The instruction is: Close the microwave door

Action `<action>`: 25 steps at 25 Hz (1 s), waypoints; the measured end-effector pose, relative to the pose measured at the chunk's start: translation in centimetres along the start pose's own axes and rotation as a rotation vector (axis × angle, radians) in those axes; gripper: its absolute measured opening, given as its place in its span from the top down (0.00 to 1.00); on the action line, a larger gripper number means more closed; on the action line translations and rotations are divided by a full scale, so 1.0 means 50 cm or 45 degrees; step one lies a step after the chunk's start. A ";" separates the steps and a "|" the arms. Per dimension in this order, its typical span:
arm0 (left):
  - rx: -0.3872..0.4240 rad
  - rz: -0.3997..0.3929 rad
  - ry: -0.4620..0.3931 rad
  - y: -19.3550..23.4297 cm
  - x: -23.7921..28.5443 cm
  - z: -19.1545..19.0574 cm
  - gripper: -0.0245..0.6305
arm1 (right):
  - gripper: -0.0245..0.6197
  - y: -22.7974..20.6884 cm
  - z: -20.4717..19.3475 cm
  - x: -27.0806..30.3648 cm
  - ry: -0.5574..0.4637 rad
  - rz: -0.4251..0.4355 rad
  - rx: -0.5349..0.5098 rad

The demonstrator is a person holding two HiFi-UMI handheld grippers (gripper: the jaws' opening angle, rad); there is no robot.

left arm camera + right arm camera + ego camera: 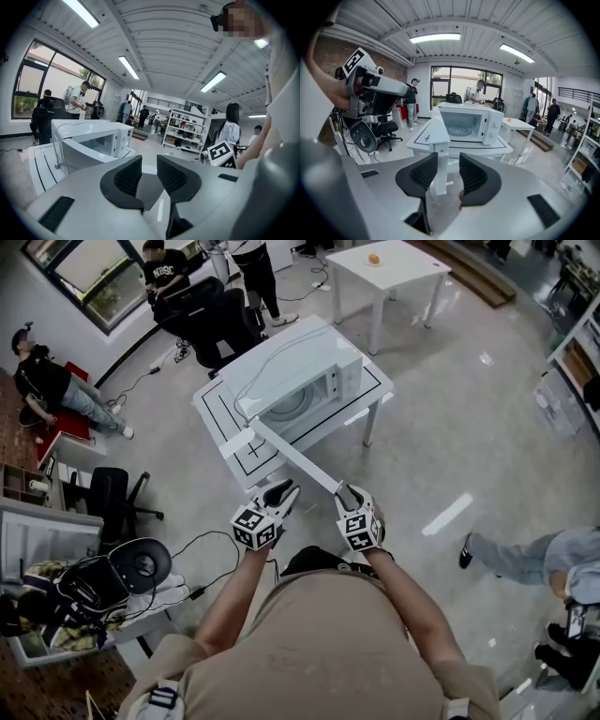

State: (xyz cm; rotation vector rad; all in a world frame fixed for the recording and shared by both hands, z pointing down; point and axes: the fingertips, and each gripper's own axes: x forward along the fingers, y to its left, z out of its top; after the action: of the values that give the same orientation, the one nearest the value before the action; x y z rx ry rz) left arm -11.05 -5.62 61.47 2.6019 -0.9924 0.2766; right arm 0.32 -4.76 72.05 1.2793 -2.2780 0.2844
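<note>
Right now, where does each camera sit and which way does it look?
Head view: on the person's head, looking steeply down at the open microwave; forearms, left gripper, right gripper show.
Left gripper view: on the left gripper, along its empty jaws; microwave at left.
Right gripper view: on the right gripper, facing the microwave; door edge between its jaws.
Shared: all see the microwave; each gripper view shows the other gripper.

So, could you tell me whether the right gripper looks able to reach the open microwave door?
Probably yes: the free edge of the microwave door stands between the parted jaws of the right gripper, and nothing blocks it, though they don't seem to clamp it.
</note>
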 end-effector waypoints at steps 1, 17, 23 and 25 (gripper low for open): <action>-0.001 0.005 -0.002 -0.002 0.003 0.000 0.83 | 0.73 -0.005 0.000 0.001 0.000 0.002 0.000; -0.014 -0.011 0.057 0.048 0.030 -0.004 0.83 | 0.73 0.032 -0.015 0.010 0.013 0.093 0.025; -0.010 -0.059 0.073 0.071 0.046 -0.002 0.83 | 0.73 0.007 -0.020 0.036 0.053 -0.006 0.072; -0.012 -0.075 0.073 0.079 0.049 0.004 0.83 | 0.73 -0.006 -0.017 0.038 0.055 -0.041 0.085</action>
State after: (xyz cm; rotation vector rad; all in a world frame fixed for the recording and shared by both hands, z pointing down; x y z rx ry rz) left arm -11.88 -9.94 62.99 2.5943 -0.8934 0.3289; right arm 0.05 -5.97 73.75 1.3296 -2.2268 0.3760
